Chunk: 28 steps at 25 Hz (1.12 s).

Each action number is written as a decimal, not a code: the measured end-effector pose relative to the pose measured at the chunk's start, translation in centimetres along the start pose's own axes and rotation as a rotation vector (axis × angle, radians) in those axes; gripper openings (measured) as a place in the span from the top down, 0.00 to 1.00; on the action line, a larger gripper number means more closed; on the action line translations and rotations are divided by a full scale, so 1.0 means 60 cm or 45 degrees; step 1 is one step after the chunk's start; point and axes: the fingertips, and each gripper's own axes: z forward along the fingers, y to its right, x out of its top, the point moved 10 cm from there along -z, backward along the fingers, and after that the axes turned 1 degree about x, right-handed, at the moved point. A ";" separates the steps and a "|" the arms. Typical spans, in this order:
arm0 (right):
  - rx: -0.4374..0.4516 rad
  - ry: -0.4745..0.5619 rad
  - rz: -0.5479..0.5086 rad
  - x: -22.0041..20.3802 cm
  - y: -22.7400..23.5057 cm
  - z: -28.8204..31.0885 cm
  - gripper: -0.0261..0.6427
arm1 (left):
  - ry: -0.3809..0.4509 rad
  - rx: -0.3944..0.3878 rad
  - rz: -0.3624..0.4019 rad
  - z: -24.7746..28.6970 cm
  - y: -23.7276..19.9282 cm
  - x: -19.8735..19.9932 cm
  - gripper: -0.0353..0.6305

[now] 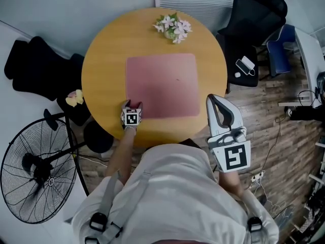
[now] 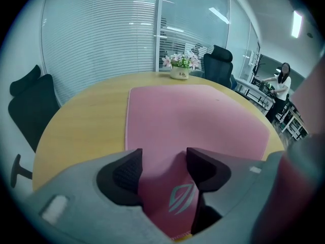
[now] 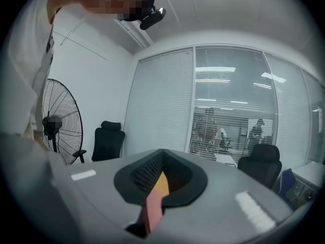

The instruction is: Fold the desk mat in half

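A pink desk mat [image 1: 162,85] lies flat and unfolded on the round wooden table [image 1: 101,70]. My left gripper [image 1: 131,107] is at the mat's near left corner. In the left gripper view its jaws stand apart [image 2: 163,159], and the mat's corner [image 2: 175,197], printed with a pale logo, shows in the gap without being pinched. My right gripper [image 1: 213,99] hovers at the table's near right edge, apart from the mat. Its jaws [image 3: 162,156] look closed with nothing gripped; a sliver of pink mat [image 3: 152,207] shows through the slit.
A small pot of pink and white flowers [image 1: 173,28] stands at the table's far edge, beyond the mat. Black office chairs [image 1: 40,70] [image 1: 254,19] flank the table. A standing fan [image 1: 35,182] is on the floor at near left.
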 end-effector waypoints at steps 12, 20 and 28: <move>-0.009 -0.026 -0.042 -0.008 0.011 -0.013 0.95 | -0.023 0.062 0.004 -0.005 -0.006 0.005 0.43; -0.001 -0.042 -0.048 -0.011 0.011 -0.011 0.95 | -0.020 0.050 -0.131 -0.004 -0.021 -0.006 0.30; 0.013 -0.008 -0.009 0.003 0.004 -0.002 0.95 | -0.013 0.031 -0.107 -0.007 -0.017 -0.002 0.38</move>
